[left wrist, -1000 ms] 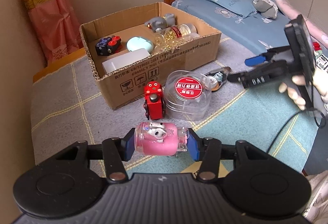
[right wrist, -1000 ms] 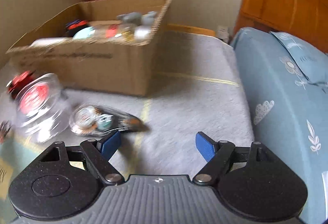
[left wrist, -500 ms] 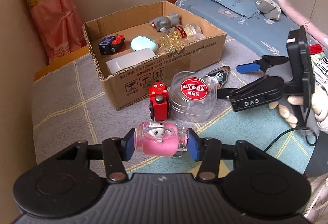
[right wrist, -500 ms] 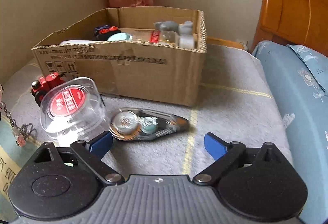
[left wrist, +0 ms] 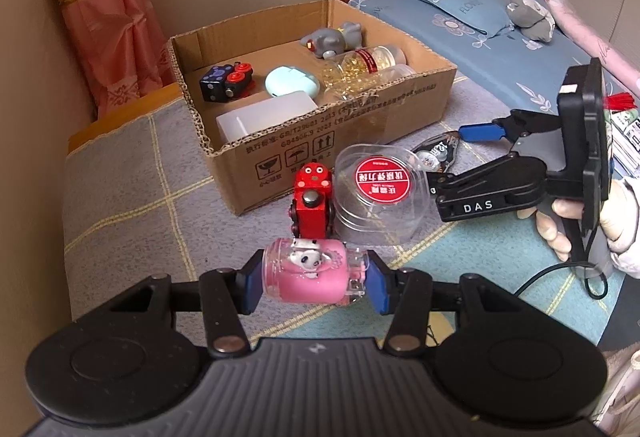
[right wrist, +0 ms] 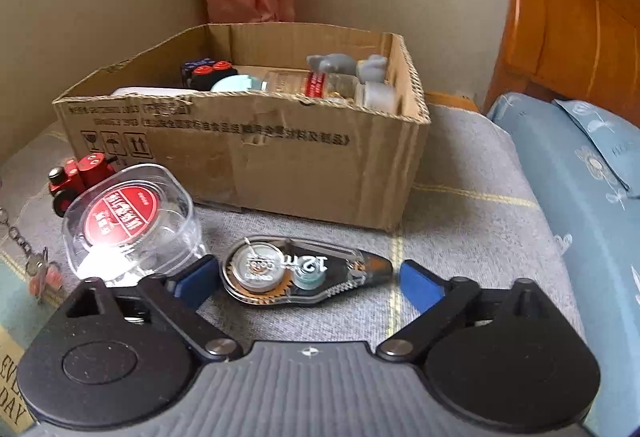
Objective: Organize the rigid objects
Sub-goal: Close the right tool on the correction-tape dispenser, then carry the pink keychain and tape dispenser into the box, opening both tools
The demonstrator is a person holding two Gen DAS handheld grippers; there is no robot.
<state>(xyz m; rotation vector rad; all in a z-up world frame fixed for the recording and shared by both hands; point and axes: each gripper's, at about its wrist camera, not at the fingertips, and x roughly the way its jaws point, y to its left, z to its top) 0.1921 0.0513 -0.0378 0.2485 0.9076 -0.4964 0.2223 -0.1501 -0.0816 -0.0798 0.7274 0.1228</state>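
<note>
My left gripper [left wrist: 314, 283] is shut on a pink toy capsule with a panda figure [left wrist: 310, 271], held above the grey blanket. My right gripper [right wrist: 308, 283] is open, its blue pads either side of a clear correction-tape dispenser [right wrist: 300, 271] lying on the blanket; in the left wrist view the right gripper [left wrist: 460, 157] reaches over the same dispenser [left wrist: 438, 151]. A red toy train [left wrist: 312, 193] and a clear round box with a red label [left wrist: 380, 193] stand in front of the cardboard box [left wrist: 340, 141], which holds several items.
The box [right wrist: 248, 157] sits near the wall and a pink curtain [left wrist: 104, 17]. A keychain [right wrist: 32, 257] hangs at the left edge of the right wrist view. A blue pillow and bedding [left wrist: 480, 29] and a wooden headboard [right wrist: 568, 45] lie to the right.
My right gripper has moved left and down so its open pads now flank the correction-tape dispenser. My left gripper still holds the pink capsule and has drifted slightly toward the box.
</note>
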